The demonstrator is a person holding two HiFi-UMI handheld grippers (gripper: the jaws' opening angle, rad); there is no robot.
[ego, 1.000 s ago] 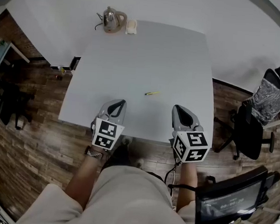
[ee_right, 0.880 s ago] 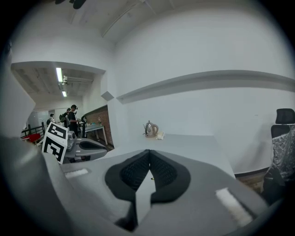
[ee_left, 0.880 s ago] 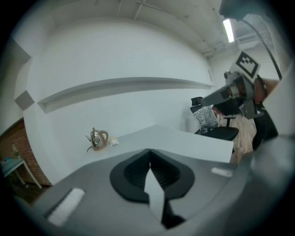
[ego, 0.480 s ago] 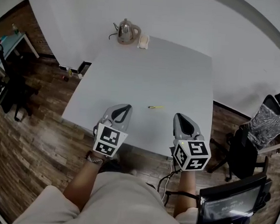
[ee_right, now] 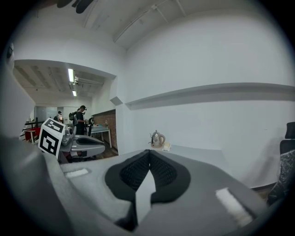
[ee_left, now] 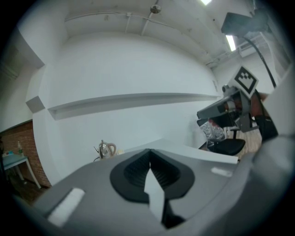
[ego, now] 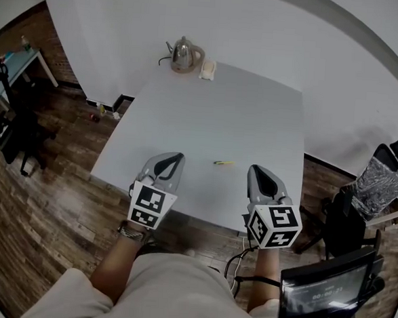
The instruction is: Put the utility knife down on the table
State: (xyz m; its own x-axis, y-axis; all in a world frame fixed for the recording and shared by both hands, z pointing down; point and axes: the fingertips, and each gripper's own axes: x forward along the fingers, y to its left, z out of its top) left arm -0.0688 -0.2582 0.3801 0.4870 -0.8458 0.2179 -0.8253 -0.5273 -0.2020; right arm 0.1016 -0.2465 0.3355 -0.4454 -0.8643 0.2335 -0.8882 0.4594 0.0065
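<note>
Left gripper, right gripper raised, knife on table

We see the right gripper with its jaws pressed together and nothing between them. Past the tips, a metal kettle stands at the far end of the white table, with a small pale item just beside it. The left gripper and its marker cube show at left, with a person standing far behind.

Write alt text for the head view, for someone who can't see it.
A yellow utility knife lies untouched on a white table, ahead of the left gripper and right gripper, which hover at the near edge with jaws shut and empty. A kettle stands at the far edge.
</note>
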